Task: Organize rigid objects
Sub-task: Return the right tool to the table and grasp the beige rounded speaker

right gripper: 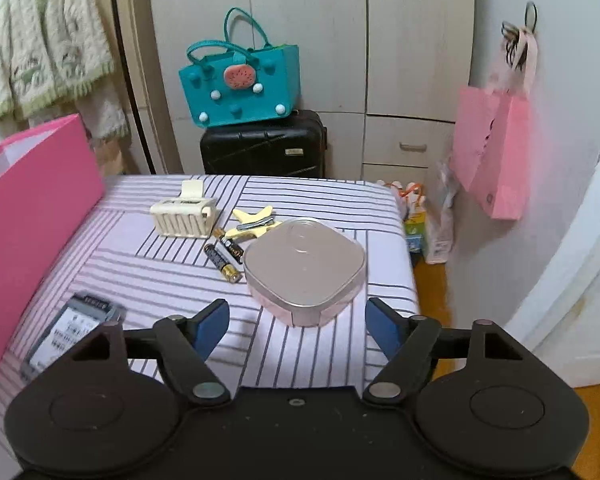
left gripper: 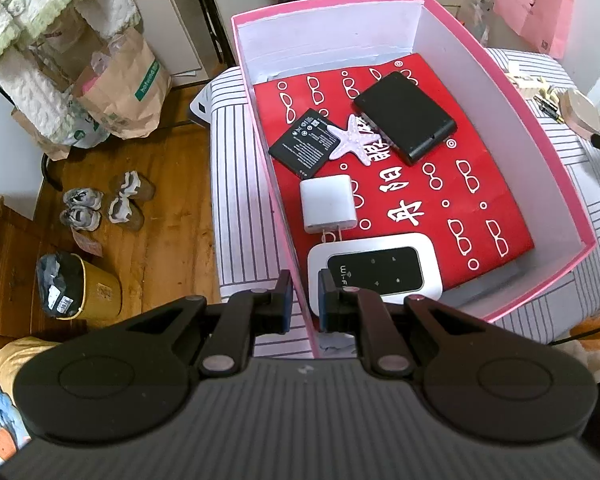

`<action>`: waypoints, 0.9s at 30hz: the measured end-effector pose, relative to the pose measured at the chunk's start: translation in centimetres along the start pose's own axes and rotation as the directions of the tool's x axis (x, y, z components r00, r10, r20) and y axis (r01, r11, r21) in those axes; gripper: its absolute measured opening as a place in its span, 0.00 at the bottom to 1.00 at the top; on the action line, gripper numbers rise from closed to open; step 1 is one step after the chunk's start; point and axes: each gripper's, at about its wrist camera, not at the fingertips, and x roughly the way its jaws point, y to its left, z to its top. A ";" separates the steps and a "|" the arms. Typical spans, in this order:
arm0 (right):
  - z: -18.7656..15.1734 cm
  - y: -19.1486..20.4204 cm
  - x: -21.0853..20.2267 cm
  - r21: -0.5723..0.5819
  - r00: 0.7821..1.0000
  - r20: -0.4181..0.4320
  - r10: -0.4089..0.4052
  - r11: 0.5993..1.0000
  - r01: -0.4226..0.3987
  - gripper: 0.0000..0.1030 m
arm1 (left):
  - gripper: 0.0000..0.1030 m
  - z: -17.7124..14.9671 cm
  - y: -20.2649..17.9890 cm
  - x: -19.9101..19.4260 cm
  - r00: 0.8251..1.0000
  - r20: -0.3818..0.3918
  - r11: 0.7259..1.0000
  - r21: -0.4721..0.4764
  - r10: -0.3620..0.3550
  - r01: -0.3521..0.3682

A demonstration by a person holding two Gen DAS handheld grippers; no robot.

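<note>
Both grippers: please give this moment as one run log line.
left gripper: shut on pink box wall | right gripper: open, facing square case

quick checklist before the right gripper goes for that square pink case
1. Right gripper open: ok, its fingers are spread wider than the square pink case.
2. Case lined up between the fingers: ok, it sits just ahead and roughly centred.
3. Clutter near the case: not ok, two batteries lie close against its left side, and a yellow clip is just behind.
4. Pink box steadied: ok, the left gripper straddles its near wall, pads closed on it.
5. Room in the box: ok, the red liner is bare on its right side.
6. Case lid latched: cannot tell.
</note>
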 end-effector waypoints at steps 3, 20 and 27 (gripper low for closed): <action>-0.3 -0.9 1.9 0.042 1.000 -0.016 0.016 0.999 -0.015 0.77 | 0.10 0.0 0.0 0.0 1.000 -0.004 1.000 0.003 0.005 -0.005; -0.3 -0.1 4.0 -0.041 0.998 0.059 -0.001 0.999 0.004 0.83 | 0.12 0.3 -0.1 0.2 1.000 -0.003 1.000 -0.005 0.004 -0.004; -0.5 0.1 3.4 -0.029 0.999 0.041 0.009 1.000 -0.008 0.83 | 0.13 0.1 0.2 0.0 1.000 0.008 1.000 -0.010 -0.003 0.003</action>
